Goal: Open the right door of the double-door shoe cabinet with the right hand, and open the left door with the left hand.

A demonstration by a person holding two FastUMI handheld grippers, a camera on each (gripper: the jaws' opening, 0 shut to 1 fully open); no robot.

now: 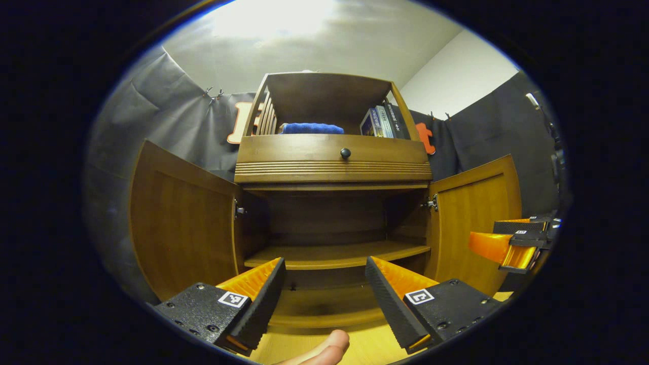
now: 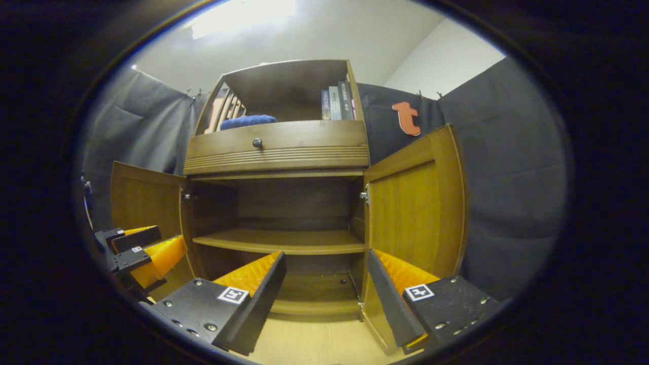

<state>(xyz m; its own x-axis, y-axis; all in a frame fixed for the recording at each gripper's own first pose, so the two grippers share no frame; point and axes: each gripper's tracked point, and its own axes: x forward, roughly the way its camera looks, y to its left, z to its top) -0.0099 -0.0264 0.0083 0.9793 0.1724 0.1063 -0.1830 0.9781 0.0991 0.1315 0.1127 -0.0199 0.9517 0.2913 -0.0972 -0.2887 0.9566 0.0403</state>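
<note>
The wooden shoe cabinet (image 1: 332, 165) (image 2: 276, 149) stands ahead with both lower doors swung wide. Its left door (image 1: 177, 223) (image 2: 142, 197) and right door (image 1: 476, 213) (image 2: 413, 203) each hang outward on their hinges, baring an inner shelf (image 1: 334, 253) (image 2: 279, 241). My left gripper (image 1: 324, 268) is open in front of the lower compartment, holding nothing. My right gripper (image 2: 324, 263) is open too, near the right door's lower inner edge. The right gripper (image 1: 512, 243) also shows at the right in the left gripper view, and the left gripper (image 2: 142, 251) at the left in the right gripper view.
A drawer with a dark knob (image 1: 345, 152) (image 2: 257, 143) sits above the doors. The open top shelf holds a blue cloth (image 1: 312, 129) (image 2: 248, 121) and some books (image 1: 380, 122) (image 2: 337, 101). A fingertip (image 1: 324, 350) shows at the bottom. Pale wood floor (image 2: 314, 339) lies below.
</note>
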